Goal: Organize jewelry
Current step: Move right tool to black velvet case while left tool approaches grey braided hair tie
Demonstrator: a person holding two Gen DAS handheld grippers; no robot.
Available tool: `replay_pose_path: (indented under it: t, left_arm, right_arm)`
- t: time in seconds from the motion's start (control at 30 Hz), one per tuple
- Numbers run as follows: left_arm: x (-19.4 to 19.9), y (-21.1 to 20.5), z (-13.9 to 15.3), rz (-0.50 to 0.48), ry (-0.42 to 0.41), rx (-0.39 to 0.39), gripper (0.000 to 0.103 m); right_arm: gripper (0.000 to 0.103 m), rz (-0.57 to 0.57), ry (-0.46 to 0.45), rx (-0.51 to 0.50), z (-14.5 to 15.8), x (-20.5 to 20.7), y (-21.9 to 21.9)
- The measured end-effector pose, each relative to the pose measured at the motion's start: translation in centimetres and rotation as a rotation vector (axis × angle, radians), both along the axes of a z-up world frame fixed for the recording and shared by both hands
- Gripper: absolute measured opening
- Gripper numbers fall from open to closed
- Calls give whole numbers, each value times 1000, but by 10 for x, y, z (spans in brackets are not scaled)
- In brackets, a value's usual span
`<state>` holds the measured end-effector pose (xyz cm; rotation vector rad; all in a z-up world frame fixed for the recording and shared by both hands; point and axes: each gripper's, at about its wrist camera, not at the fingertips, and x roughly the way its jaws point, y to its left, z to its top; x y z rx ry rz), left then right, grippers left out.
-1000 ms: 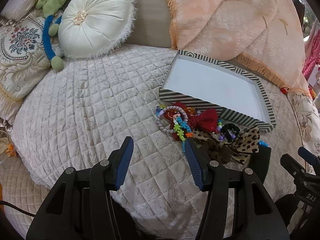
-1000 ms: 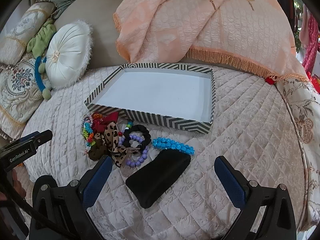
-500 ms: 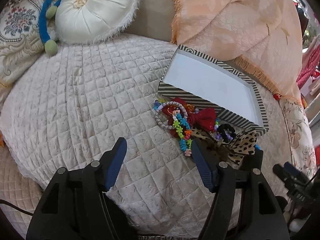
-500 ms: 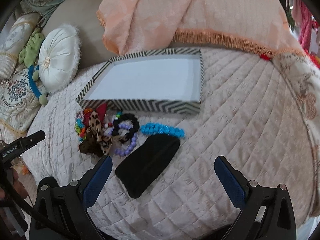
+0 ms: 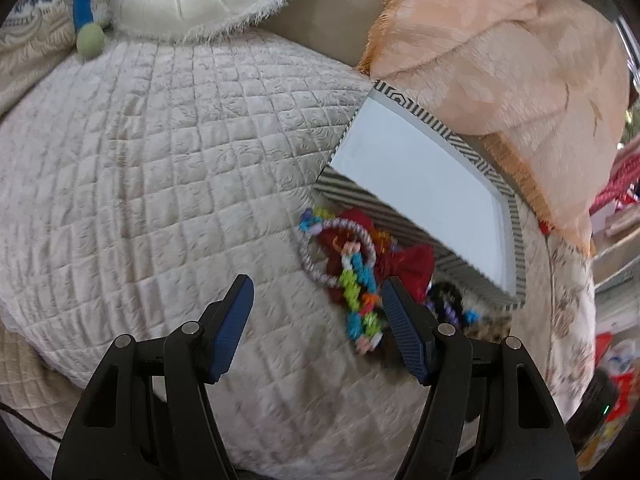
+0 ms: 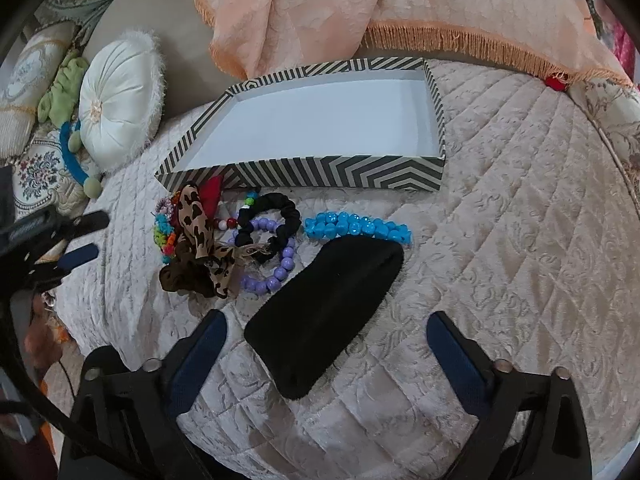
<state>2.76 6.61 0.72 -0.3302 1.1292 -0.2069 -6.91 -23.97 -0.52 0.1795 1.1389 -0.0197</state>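
A striped tray point(image 6: 304, 172) with a white inside lies empty on the quilt. In front of it is a pile: a leopard bow point(image 6: 200, 232), a black scrunchie point(image 6: 288, 212), a purple bead bracelet point(image 6: 280, 268) and a blue bead bracelet point(image 6: 356, 228). A black pouch point(image 6: 328, 312) lies nearest me. My right gripper point(image 6: 327, 316) hovers over the pouch, its jaws closing, pads clear of it. My left gripper point(image 5: 317, 284) is open beside a colourful bead chain point(image 5: 360, 292), a silver ring bracelet point(image 5: 308, 256) and a red bow point(image 5: 408, 264), holding nothing.
The quilted cover point(image 5: 140, 160) curves away at its edges. A round white cushion point(image 6: 120, 104) and a green and blue plush toy point(image 6: 68, 136) lie at the far left. A peach fringed blanket point(image 6: 360, 4) hangs behind the tray.
My left gripper has opened wider and moved down and right, close to the bead chain. My right gripper has sunk towards the black pouch and its jaws have narrowed a little.
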Motion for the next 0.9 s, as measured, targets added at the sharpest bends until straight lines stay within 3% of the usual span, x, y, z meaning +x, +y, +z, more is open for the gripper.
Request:
replay_pose_path:
  t: [0.2, 0.6, 0.77, 0.8, 0.9]
  left_arm:
    - [33, -1, -16, 30, 29, 71, 67]
    - [50, -3, -50, -80, 83, 103, 66]
    - [58, -9, -57, -84, 80, 100, 66]
    - [60, -9, -57, -81, 75, 97, 63]
    - [62, -17, -58, -93, 58, 145, 32]
  right_arm:
    - [87, -4, 0, 43, -4, 4, -5]
    - [83, -1, 19, 73, -17, 13, -3]
    - [66, -8, 29, 84, -28, 17, -3]
    - [62, -7, 20, 77, -28, 17, -3]
    - [46, 4, 6, 63, -28, 16, -3]
